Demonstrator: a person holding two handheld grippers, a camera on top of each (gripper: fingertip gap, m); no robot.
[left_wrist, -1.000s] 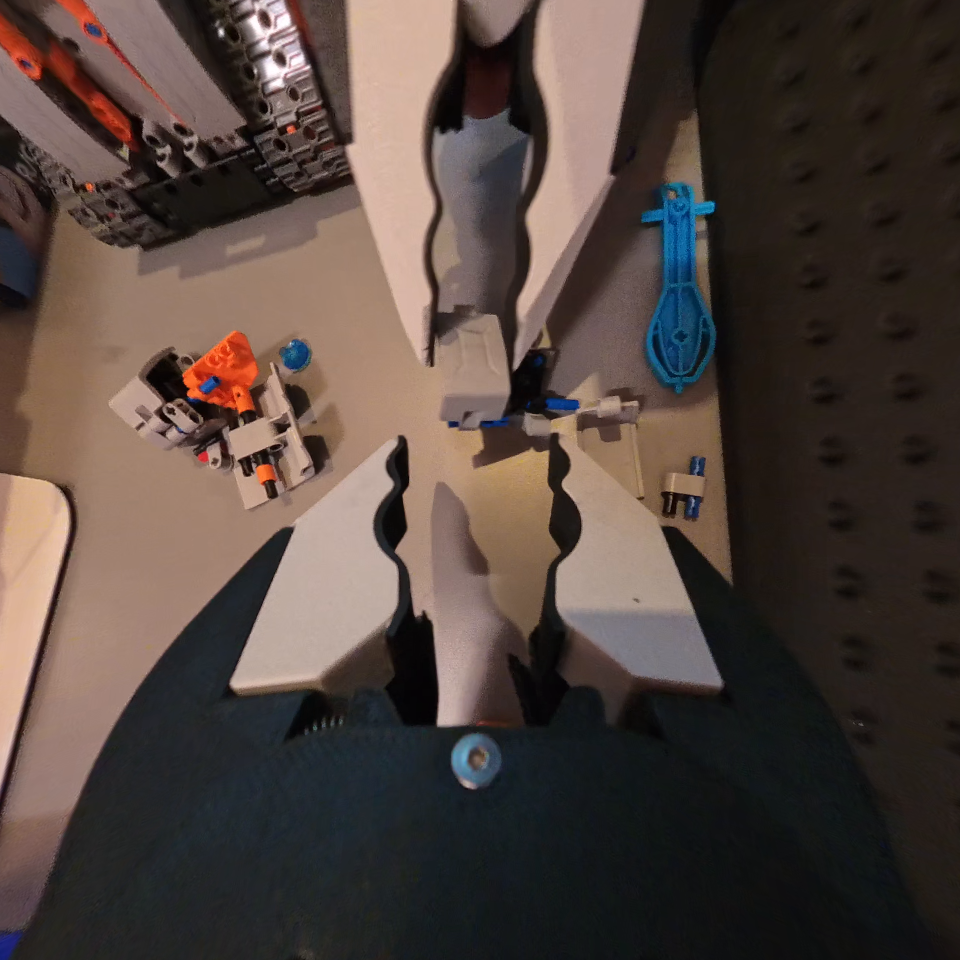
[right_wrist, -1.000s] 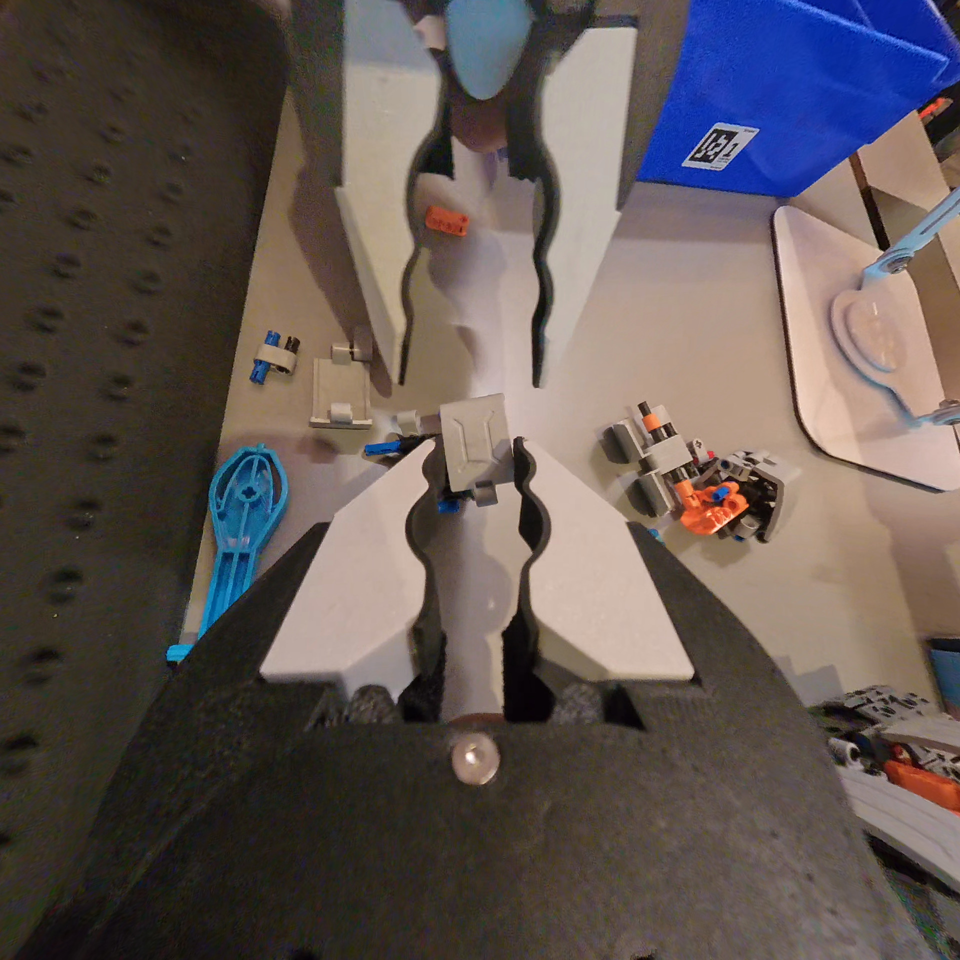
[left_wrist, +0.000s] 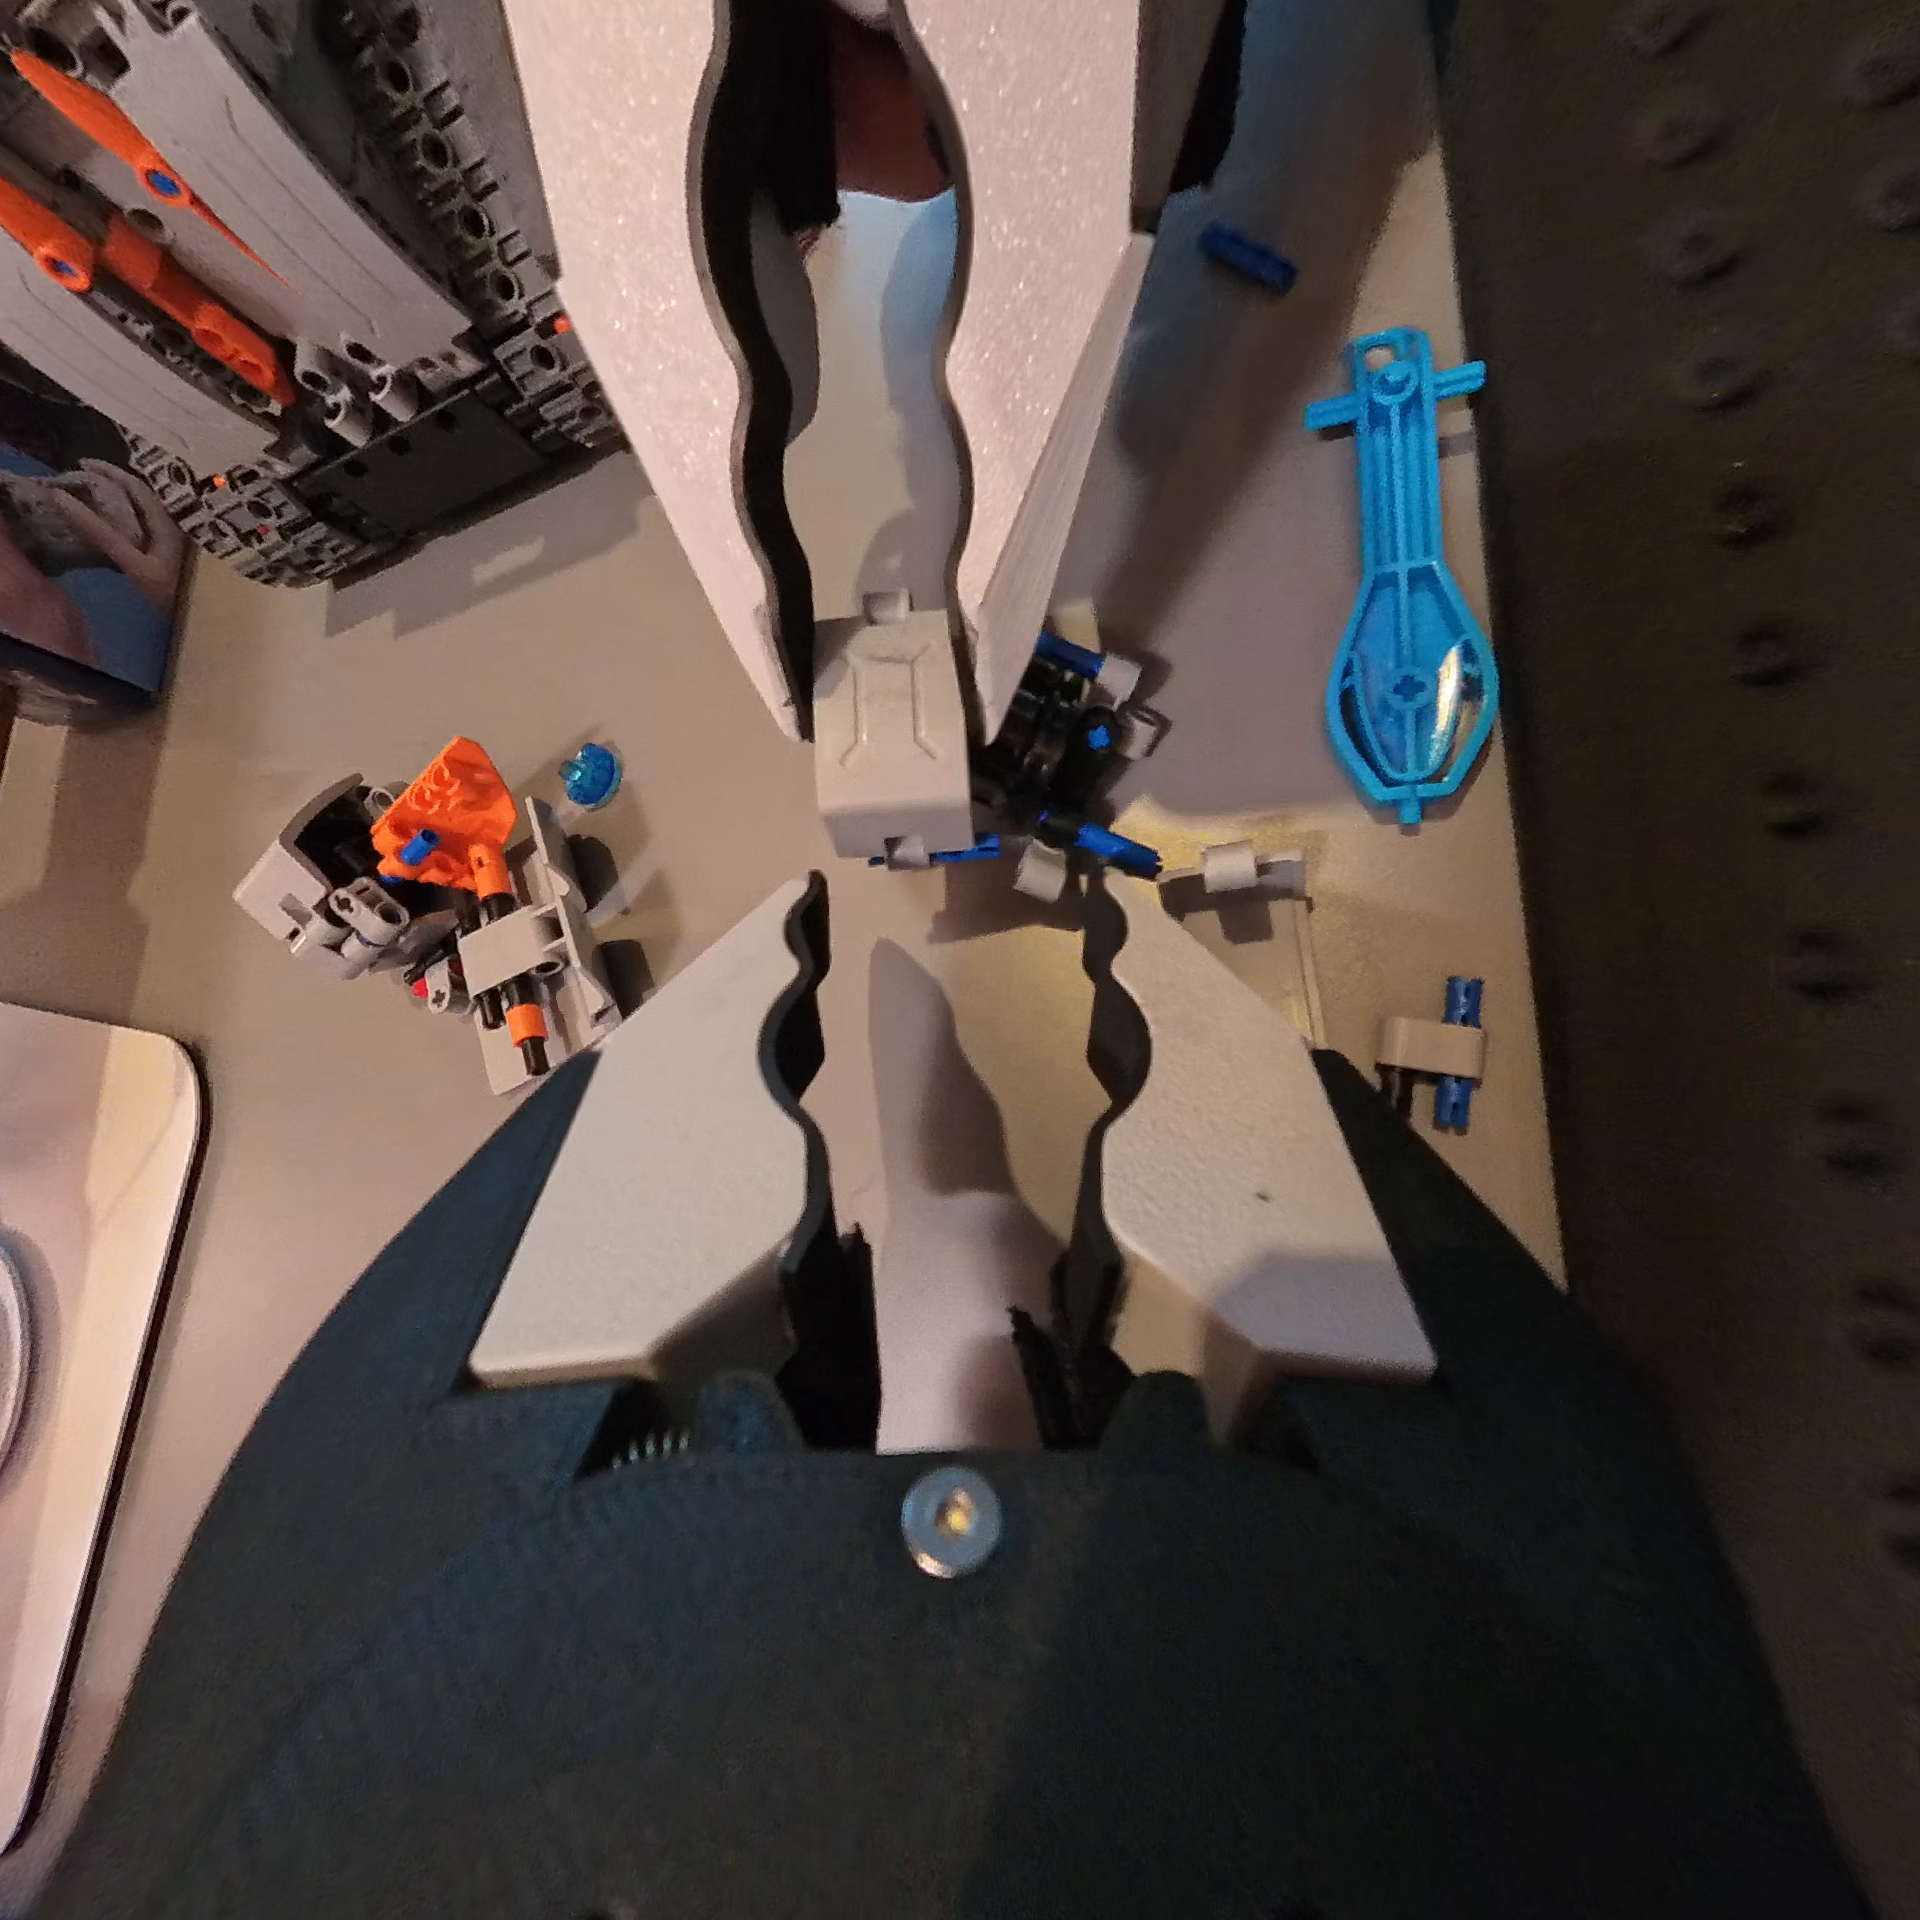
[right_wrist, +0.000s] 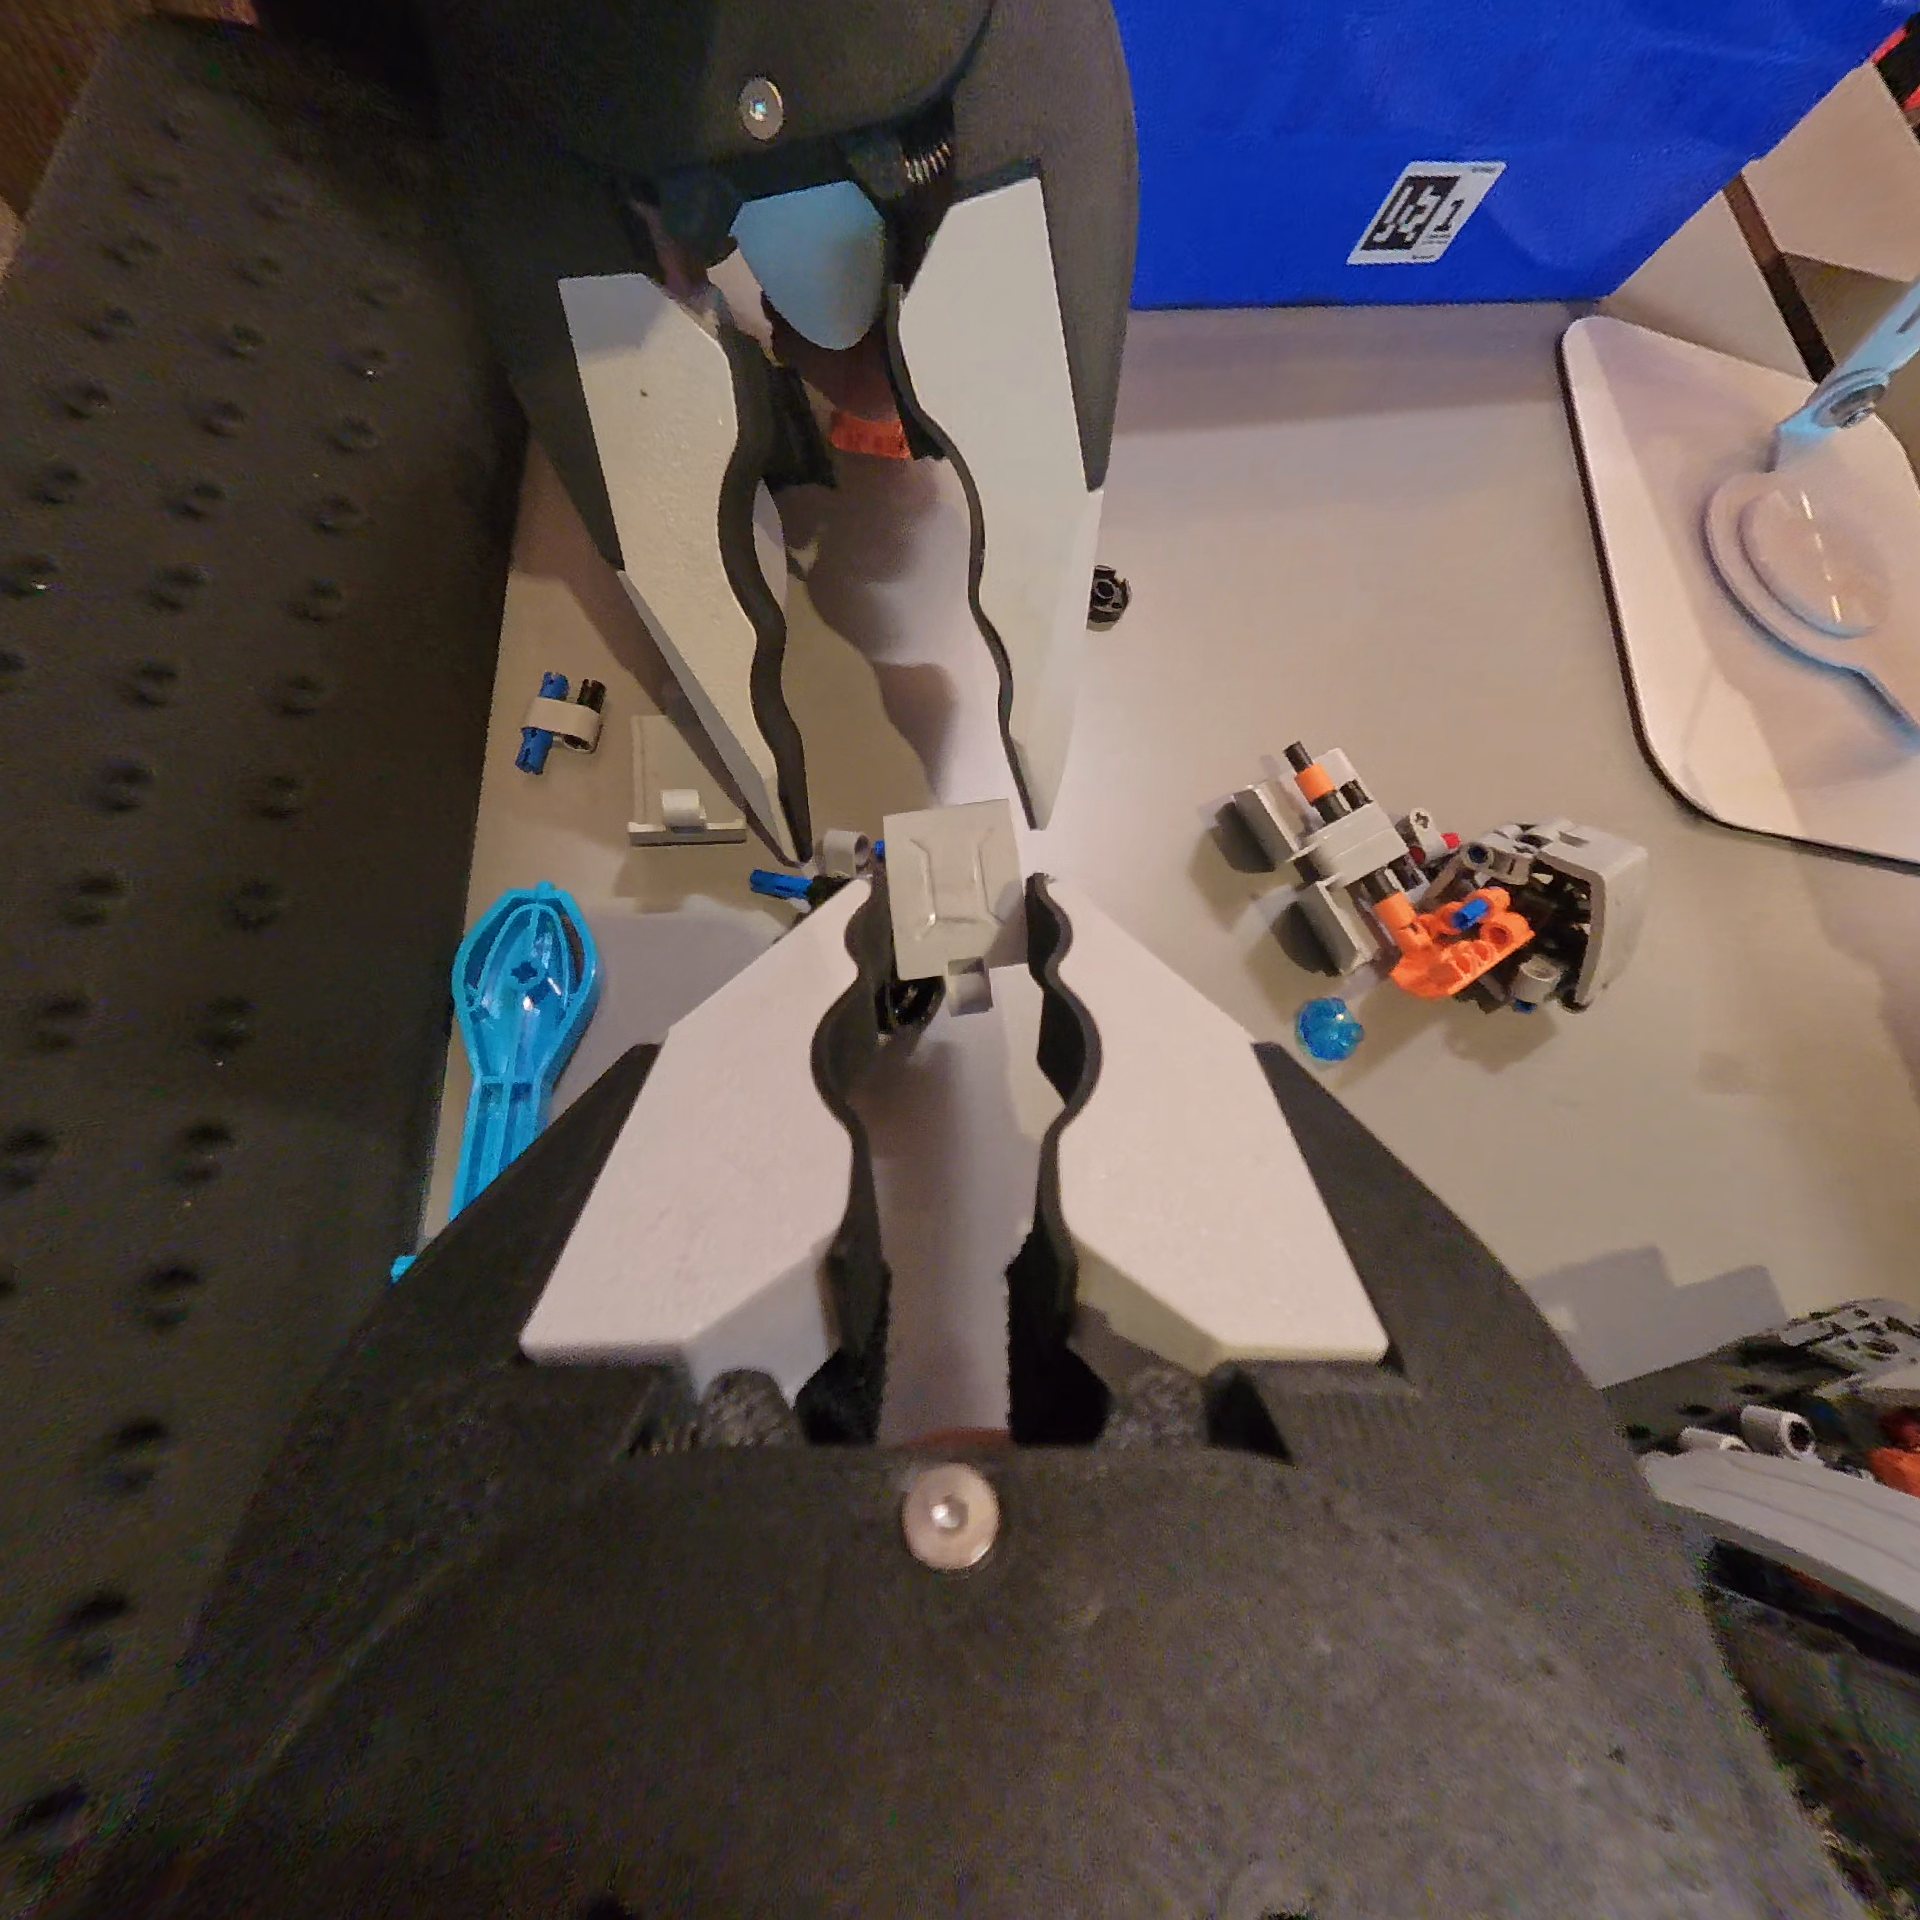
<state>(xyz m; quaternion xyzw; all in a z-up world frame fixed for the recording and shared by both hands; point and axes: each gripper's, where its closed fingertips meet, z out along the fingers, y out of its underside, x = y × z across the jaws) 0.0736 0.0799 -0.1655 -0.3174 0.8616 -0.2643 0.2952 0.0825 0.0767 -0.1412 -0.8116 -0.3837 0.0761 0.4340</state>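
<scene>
I had the right gripper (right_wrist: 951, 899) clamped on the grey brick assembly (right_wrist: 954, 902) just above the beige tabletop (right_wrist: 1351, 623). The left gripper (left_wrist: 961, 914) stood apart, empty, facing it. Blue bin (right_wrist: 1455, 135) carried a white coded sticker (right_wrist: 1425, 211); no brand seen.

A grey-and-orange brick assembly (right_wrist: 1444, 904) lay on the bench (right_wrist: 1351, 644), a small clear-blue round stud (right_wrist: 1329, 1029) just beside it. A light-blue spoon-shaped tool (left_wrist: 1403, 592) lay along the bench edge, next to the dark dimpled mat (left_wrist: 1714, 727). A grey connector with blue pins (left_wrist: 1439, 1049) and a flat grey plate (right_wrist: 681, 795) sat near it. A blue bin (right_wrist: 1455, 135) stood at the back, a white board (right_wrist: 1745, 623) to one side, and a large tracked model (left_wrist: 260, 291) opposite
</scene>
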